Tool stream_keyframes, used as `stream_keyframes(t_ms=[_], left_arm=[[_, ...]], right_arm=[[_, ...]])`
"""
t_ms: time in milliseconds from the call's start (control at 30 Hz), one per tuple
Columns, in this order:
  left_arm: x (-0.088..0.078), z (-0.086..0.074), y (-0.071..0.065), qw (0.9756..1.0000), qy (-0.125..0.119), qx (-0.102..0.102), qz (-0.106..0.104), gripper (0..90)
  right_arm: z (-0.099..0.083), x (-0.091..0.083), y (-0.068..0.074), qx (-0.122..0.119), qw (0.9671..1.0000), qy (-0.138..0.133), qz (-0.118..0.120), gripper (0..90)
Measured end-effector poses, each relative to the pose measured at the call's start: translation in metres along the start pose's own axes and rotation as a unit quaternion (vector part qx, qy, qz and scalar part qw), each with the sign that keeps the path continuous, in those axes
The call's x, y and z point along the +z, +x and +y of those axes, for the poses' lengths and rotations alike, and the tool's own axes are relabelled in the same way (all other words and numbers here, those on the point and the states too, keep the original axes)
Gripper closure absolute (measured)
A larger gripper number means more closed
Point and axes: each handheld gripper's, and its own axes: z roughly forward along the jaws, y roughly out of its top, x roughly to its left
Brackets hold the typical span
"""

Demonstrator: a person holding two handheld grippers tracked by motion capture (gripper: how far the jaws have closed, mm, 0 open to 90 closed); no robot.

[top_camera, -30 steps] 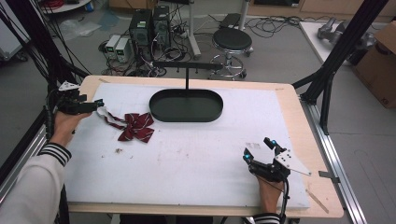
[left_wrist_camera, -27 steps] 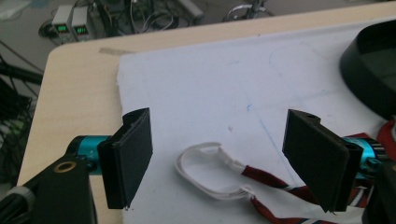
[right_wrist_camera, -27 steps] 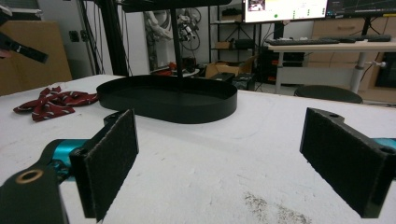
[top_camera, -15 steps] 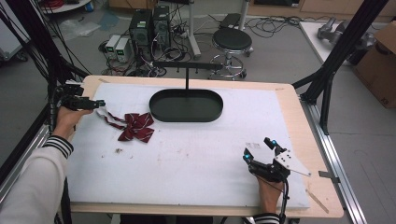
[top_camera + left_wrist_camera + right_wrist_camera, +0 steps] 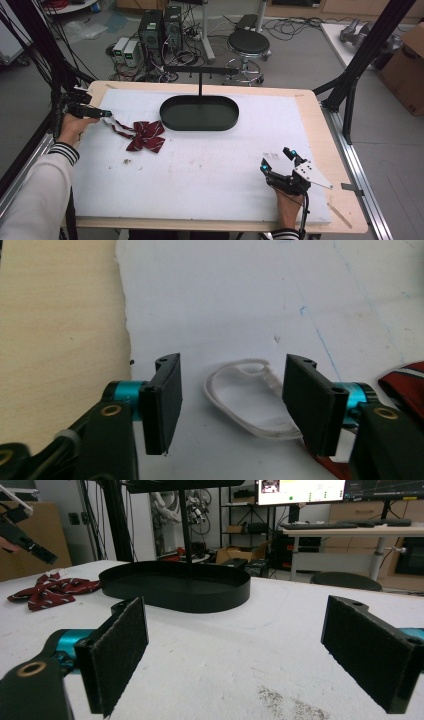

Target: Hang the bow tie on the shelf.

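Dark-red striped fabric bow tie (image 5: 146, 136) with its white elastic loop (image 5: 247, 397) lies on the white-covered wooden worktop (image 5: 210, 165), near its left edge, just beside the black oval metal tray (image 5: 199, 113) with an upright hanger post. Left tool (image 5: 106, 114) sits low over the loop; its jaws have just been closing, the elastic between them, pads not yet pressing. Right tool (image 5: 278, 160) rests wide open and empty, well apart.
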Motion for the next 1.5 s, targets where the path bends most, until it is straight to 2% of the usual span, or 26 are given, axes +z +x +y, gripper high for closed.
stream_keyframes(t_ms=[167,200,533,867,967,1267,1333,1433,1500], left_arm=[[0.003,-0.001,-0.001,0.9998,0.018,0.000,-0.001,50.8],[0.004,0.000,-0.002,0.9996,0.027,0.001,0.007,51.3],[0.009,0.000,-0.003,0.9982,0.058,-0.011,0.013,52.7],[0.012,0.004,-0.007,0.9974,0.069,-0.013,0.017,58.8],[0.012,0.004,-0.005,0.9970,0.073,-0.017,0.020,63.8],[0.014,0.003,-0.006,0.9956,0.085,-0.027,0.030,63.7],[0.015,0.003,-0.006,0.9955,0.085,-0.027,0.034,66.6],[0.014,0.003,-0.006,0.9954,0.085,-0.029,0.031,75.5],[0.014,0.003,-0.007,0.9957,0.084,-0.024,0.030,81.4]], right_arm=[[0.000,0.000,0.000,0.001,1.0000,0.000,-0.002,10.5],[0.000,0.000,0.000,0.001,1.0000,0.000,-0.002,10.5],[0.000,0.000,0.000,0.001,1.0000,0.000,-0.003,10.5],[0.000,0.000,0.000,0.003,1.0000,0.001,-0.002,10.5],[0.000,0.000,0.000,0.001,1.0000,0.000,-0.002,10.5],[0.000,0.000,0.000,0.003,1.0000,0.002,-0.002,10.5],[0.000,0.000,0.000,0.004,1.0000,0.002,-0.002,10.5],[0.000,0.000,0.000,0.004,1.0000,0.002,-0.002,10.5],[0.000,0.000,0.000,0.005,1.0000,0.003,-0.002,10.5]])
